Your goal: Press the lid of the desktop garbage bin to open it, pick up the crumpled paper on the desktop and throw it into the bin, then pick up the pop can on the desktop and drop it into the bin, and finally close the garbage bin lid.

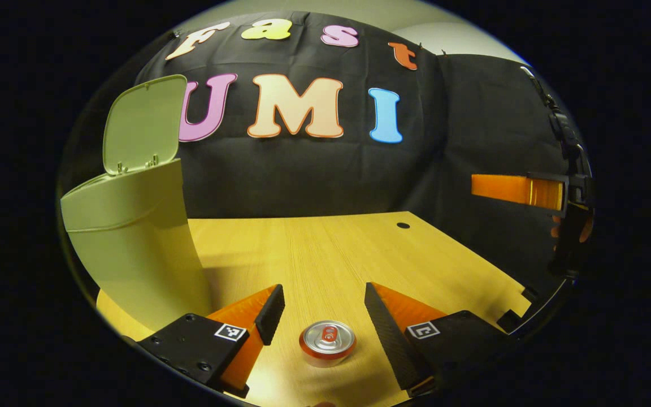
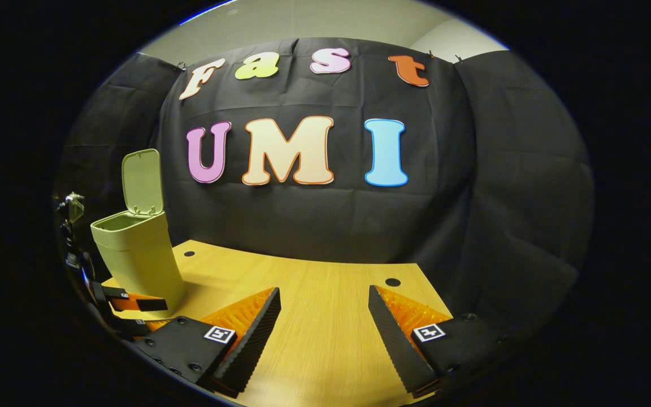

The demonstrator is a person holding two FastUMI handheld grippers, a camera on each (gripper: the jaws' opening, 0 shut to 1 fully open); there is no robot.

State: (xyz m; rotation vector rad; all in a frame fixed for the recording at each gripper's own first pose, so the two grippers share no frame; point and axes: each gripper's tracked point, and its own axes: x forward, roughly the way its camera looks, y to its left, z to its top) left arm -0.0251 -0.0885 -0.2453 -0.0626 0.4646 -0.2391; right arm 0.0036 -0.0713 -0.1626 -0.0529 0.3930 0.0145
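The pale green bin stands at the left of the wooden desk with its lid swung up and open. A red pop can stands upright on the desk, its silver top facing up. My left gripper is open around the can, with a gap between the can and each finger. In the right gripper view the bin stands far left with its lid raised, and the left gripper is low beside its base. My right gripper is open over bare desk with nothing between its fingers.
The right gripper, with a hand behind it, hangs at the far right of the left gripper view, off the desk's right edge. Small cable holes mark the desk's back. Black cloth walls close the back and the sides.
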